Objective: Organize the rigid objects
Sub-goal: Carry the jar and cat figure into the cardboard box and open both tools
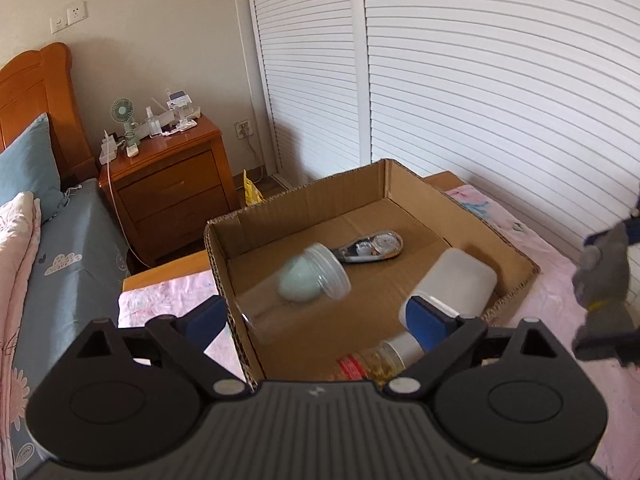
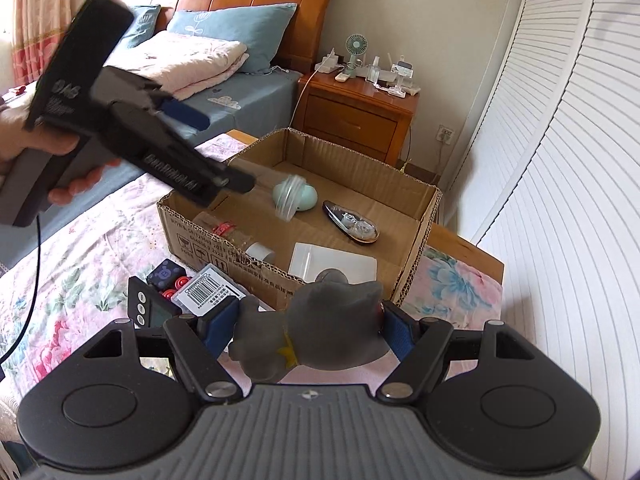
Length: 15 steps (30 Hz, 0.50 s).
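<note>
Grey plush toy [image 2: 320, 320] before cardboard box [image 2: 224, 236] holding clear jar [image 2: 290, 196], white tub [image 2: 332, 266].

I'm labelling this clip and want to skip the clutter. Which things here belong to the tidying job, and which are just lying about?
Job:
- cardboard box
- clear jar with green egg shape, blurred, over the box
- white container
- grey plush toy in right gripper
- open left gripper

Lying about:
- nightstand
- desk fan
- blue pillow
</note>
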Each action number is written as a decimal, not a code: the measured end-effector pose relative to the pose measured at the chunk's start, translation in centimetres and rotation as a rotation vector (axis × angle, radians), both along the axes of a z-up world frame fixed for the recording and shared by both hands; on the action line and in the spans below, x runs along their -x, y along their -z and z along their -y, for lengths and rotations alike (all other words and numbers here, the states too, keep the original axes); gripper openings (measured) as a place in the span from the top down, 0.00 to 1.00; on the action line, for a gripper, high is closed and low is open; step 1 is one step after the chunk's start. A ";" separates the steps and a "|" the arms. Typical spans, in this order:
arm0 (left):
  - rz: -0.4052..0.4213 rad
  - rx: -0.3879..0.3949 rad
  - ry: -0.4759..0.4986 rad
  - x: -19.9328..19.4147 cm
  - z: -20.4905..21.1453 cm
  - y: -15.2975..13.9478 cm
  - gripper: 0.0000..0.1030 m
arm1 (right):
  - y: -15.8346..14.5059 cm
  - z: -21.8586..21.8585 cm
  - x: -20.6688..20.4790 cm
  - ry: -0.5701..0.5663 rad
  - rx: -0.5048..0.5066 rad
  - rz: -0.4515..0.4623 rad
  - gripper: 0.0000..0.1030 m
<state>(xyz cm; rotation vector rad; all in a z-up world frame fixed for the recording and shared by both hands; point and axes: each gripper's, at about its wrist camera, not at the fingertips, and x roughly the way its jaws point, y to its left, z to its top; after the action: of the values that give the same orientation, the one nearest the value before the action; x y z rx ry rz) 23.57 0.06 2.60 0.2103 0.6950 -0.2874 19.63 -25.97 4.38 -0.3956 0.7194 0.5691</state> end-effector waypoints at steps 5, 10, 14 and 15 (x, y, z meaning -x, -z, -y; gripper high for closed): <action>-0.007 0.056 -0.009 4.4 -1.2 0.3 0.01 | -0.1 -0.6 -1.0 0.010 -0.020 -0.007 0.23; -0.033 0.083 -0.040 7.7 -2.0 1.0 0.01 | -0.4 -1.5 -3.0 0.049 -0.036 -0.022 0.23; -0.047 0.105 -0.090 9.4 -2.6 1.2 0.01 | -0.6 -2.6 -5.6 0.093 -0.048 -0.042 0.23; -0.043 0.107 -0.102 9.7 -2.7 1.2 0.01 | -0.6 -2.9 -6.4 0.105 -0.050 -0.045 0.23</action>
<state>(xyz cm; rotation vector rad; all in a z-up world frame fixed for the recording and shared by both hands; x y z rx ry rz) 13.87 2.77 1.42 0.0666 0.7284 -0.2312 25.99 -23.07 5.02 -0.2977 0.7637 0.4968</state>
